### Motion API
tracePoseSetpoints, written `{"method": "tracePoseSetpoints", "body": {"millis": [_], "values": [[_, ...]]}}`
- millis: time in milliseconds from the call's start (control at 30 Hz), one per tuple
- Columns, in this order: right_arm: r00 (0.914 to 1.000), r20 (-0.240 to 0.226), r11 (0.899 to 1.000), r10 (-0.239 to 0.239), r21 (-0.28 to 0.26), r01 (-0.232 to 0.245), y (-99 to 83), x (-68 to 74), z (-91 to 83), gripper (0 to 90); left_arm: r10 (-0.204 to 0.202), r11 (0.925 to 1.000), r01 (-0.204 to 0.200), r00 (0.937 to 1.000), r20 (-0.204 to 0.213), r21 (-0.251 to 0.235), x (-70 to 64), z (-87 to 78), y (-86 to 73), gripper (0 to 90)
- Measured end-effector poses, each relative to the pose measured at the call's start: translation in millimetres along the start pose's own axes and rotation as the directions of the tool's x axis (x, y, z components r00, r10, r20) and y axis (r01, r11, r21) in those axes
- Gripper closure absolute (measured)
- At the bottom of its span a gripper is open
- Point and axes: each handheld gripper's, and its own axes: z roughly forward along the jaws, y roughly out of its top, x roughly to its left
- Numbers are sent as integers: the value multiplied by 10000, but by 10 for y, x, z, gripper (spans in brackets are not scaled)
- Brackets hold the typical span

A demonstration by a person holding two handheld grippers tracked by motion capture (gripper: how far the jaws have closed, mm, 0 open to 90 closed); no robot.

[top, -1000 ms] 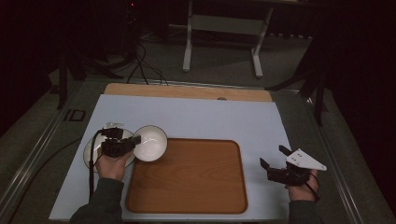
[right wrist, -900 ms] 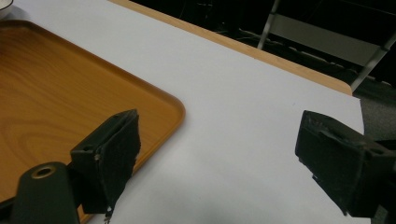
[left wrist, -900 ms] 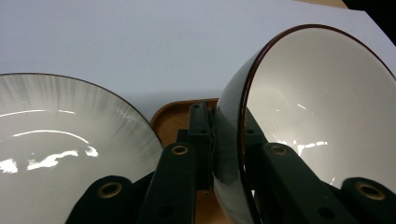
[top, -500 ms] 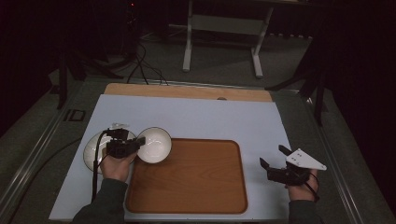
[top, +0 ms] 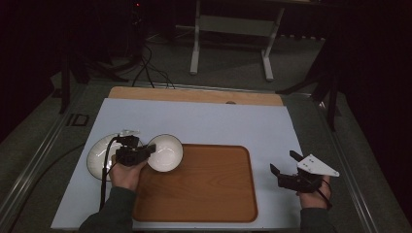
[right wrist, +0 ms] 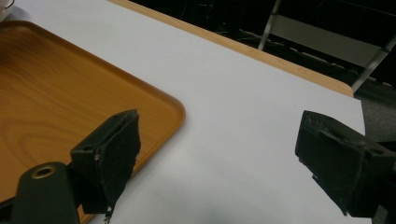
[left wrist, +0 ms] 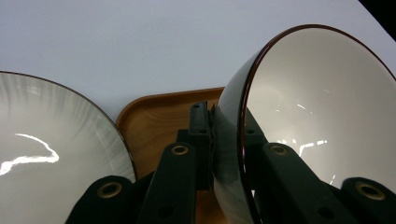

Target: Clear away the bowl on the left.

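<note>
Left gripper [top: 148, 149]: fingers clamped on the bowl [top: 165, 153] rim, one inside, one outside, as the left gripper view shows. Bowl sits over the tray's [top: 204, 194] corner at about 10 o'clock, just beside the plate [top: 99, 156], which lies on the surface [top: 218, 121] at the tray's 9 o'clock.

Right gripper [top: 286, 170]: fingers wide apart, holding nothing, off the tray's 3 o'clock edge.

Risks:
- Your grip is on a thin, glossy rim only. The bowl can pivot or slide out if you swing fast.
- In the left gripper view the plate edge is close at the bowl's 9 o'clock. Any drift that way may clip it.
- Set it down tilted and the foot may catch the raised tray lip and tip.

Orientation: the bowl is round, so no long axis; its mouth faces mostly up in the high view. Whether it is quite level, you can't tell from here.
</note>
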Motion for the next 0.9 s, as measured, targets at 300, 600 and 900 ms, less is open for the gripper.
{"method": "tracePoseSetpoints", "body": {"millis": [300, 600, 900], "values": [[10000, 15, 10000, -23, 16, 23, 0, -3, -1, 139, 91, 9999, -92, 9999, 142, 87, -75, 58, -20, 819], [10000, 12, 10000, -17, 14, 17, 1, 0, 1, 139, 183, 9996, -188, 9994, 284, 202, -146, 124, -50, 819], [10000, 10, 10000, -15, 12, 15, 0, 0, 1, 139, 389, 9984, -406, 9983, 436, 400, -232, 193, -79, 818]]}}
